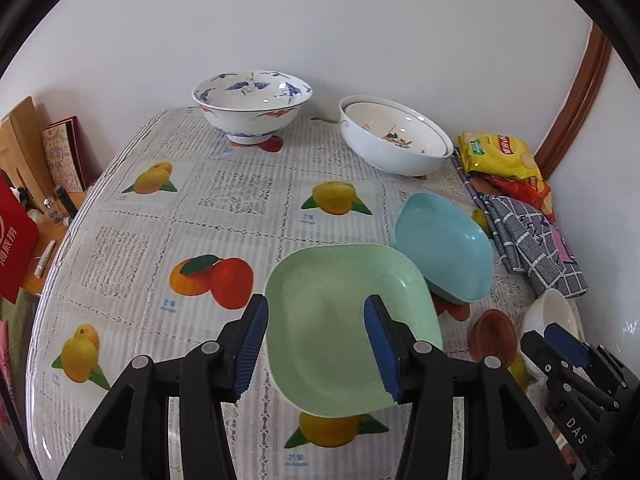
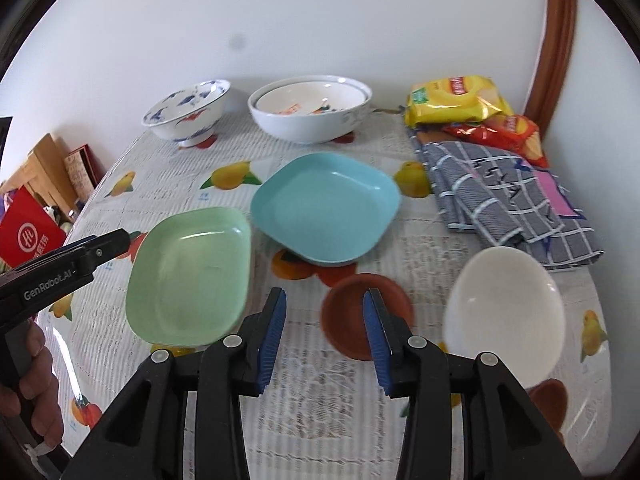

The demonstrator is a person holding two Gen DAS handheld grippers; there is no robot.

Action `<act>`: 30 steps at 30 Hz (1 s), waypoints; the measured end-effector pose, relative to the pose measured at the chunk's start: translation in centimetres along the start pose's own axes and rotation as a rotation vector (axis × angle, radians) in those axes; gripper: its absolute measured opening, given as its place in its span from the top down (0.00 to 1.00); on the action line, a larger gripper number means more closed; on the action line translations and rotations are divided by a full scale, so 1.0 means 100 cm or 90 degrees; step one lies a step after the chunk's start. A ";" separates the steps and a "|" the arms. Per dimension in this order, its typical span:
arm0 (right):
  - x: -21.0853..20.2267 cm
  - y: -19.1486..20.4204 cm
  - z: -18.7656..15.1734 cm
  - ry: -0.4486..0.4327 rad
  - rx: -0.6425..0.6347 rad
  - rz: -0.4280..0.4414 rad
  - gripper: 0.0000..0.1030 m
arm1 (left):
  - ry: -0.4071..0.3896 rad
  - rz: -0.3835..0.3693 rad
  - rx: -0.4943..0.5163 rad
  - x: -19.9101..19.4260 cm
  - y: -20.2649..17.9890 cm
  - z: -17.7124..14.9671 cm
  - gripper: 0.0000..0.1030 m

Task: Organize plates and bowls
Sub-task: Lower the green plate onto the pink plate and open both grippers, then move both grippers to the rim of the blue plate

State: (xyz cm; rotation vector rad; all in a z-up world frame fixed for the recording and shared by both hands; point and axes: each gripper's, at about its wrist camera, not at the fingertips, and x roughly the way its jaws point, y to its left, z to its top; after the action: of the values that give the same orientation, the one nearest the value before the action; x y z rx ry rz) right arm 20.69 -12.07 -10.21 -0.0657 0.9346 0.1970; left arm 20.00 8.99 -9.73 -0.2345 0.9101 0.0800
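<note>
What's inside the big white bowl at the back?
Inside the big white bowl sits a smaller white dish with a red and dark picture painted in it. Whatever lies between the two is covered, so that cannot be seen.

"GenRobot.AI" marks the left tongs point(image 2: 60, 268); "DAS" marks the right tongs point(image 1: 576, 430).

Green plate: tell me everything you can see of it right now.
The green plate is pale, squarish with rounded corners and a raised rim, matte like plastic, and empty. It sits upright on the tablecloth, beside the blue plate. The left gripper is open, its fingers straddling the near edge without visibly clamping.
</note>
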 end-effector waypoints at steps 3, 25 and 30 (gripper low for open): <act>-0.012 -0.016 0.000 -0.018 0.026 -0.003 0.55 | -0.006 -0.008 0.004 -0.007 -0.013 0.000 0.54; -0.034 -0.063 0.027 -0.052 0.076 -0.001 0.37 | -0.033 0.033 0.070 -0.014 -0.074 0.033 0.53; -0.024 -0.064 0.036 -0.051 0.063 0.000 0.37 | -0.032 0.040 0.072 -0.005 -0.077 0.040 0.53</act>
State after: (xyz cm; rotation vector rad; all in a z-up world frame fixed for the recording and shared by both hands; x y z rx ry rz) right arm 23.43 -18.19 -6.32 0.0334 0.8639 0.1524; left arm 24.09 2.47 -5.66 -0.0980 0.8687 0.0918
